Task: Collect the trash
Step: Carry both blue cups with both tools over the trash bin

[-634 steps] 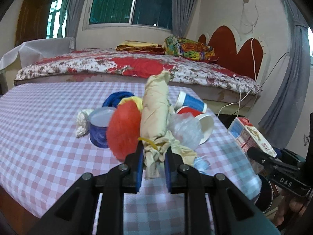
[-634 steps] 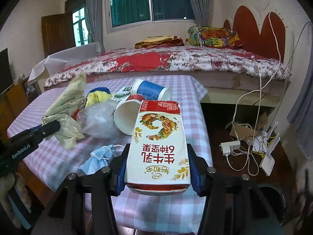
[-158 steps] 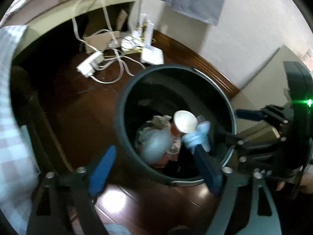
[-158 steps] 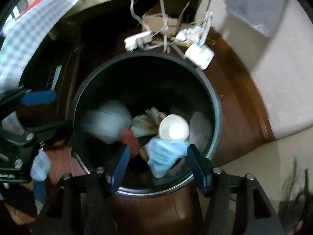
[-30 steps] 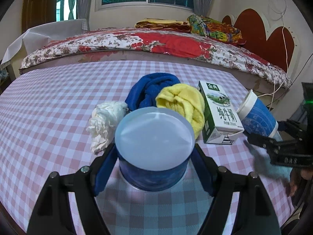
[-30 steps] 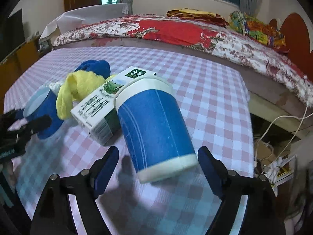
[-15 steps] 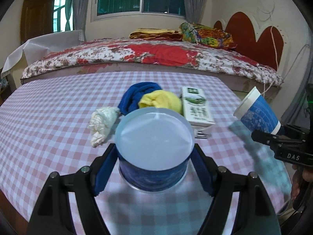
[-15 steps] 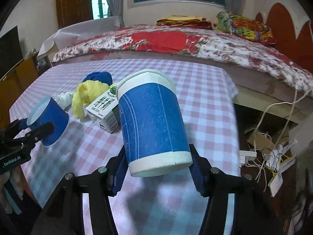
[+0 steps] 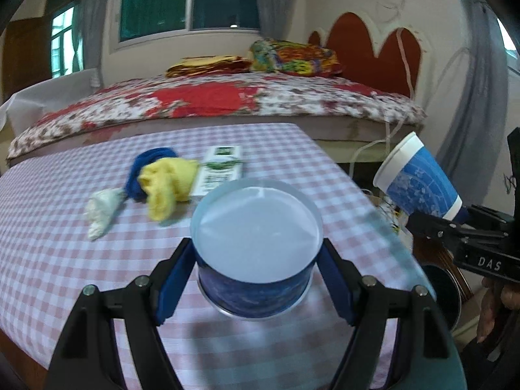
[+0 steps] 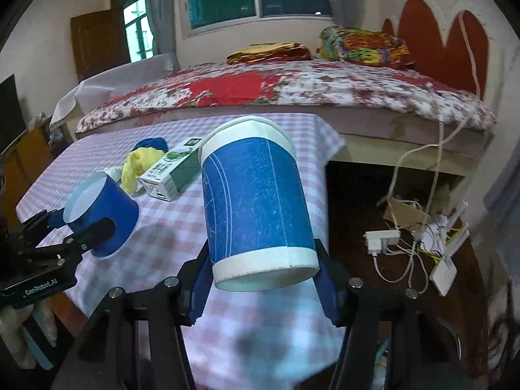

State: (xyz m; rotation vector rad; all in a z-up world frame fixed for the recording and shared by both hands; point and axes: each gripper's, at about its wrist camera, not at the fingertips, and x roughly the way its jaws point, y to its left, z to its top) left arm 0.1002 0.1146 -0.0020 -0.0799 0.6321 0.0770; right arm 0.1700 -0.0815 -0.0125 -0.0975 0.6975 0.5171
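Observation:
My left gripper (image 9: 256,279) is shut on a short blue paper cup (image 9: 256,243), held above the checked table (image 9: 48,260); it also shows in the right wrist view (image 10: 100,208). My right gripper (image 10: 263,279) is shut on a tall blue paper cup (image 10: 256,208), lifted past the table's right edge; it also shows in the left wrist view (image 9: 419,182). On the table lie a green milk carton (image 9: 217,169), a yellow cloth (image 9: 165,182), a blue cloth (image 9: 146,169) and a white crumpled paper (image 9: 100,208).
A dark bin rim (image 9: 445,292) shows low at the right beside the table. Cables and a power strip (image 10: 383,240) lie on the wooden floor. A bed (image 9: 211,100) stands behind the table.
Both grippers have drawn back and to the right with their cups. The items on the table look farther away.

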